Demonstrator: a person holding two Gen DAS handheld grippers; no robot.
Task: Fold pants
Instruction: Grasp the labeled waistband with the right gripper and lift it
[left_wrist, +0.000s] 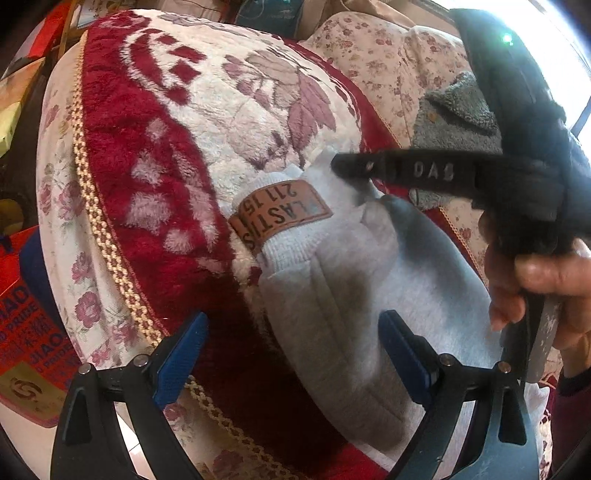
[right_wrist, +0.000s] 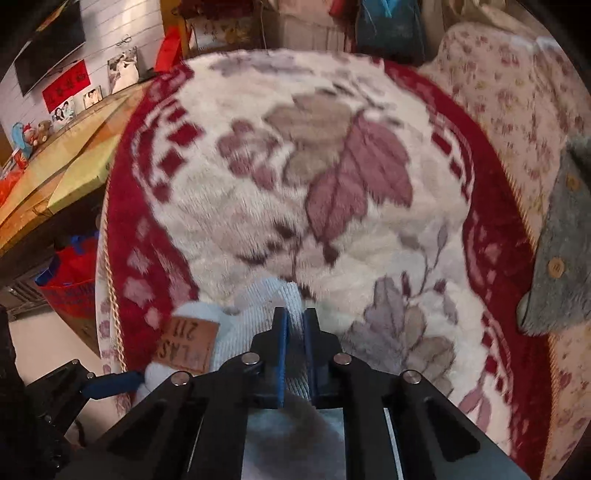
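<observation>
Your right tongs (right_wrist: 294, 328) were clamped on the ribbed waistband of the pants (left_wrist: 369, 280), lying on the blanket (left_wrist: 155, 155). Your left tongs (left_wrist: 293, 341) stood apart at 6 o'clock. Soft, floppy fleece: grip the thick waistband.

A bed is covered by a plush blanket (right_wrist: 332, 192) patterned in red and cream with large mauve leaves, edged with a gold braid trim (left_wrist: 92, 206). Beneath and beside it, a floral quilt (right_wrist: 517, 110) in pale cream with small pink flowers is seen. A grey fleece garment with buttons (right_wrist: 561, 243) is laid at the right. A white panelled wall (right_wrist: 110, 37) is hung with a dark screen (right_wrist: 48, 44), a red banner (right_wrist: 66, 86) and photographs. A wooden shelf (right_wrist: 55, 162) is set along the left. Strong daylight is admitted by a window (left_wrist: 576, 55).
</observation>
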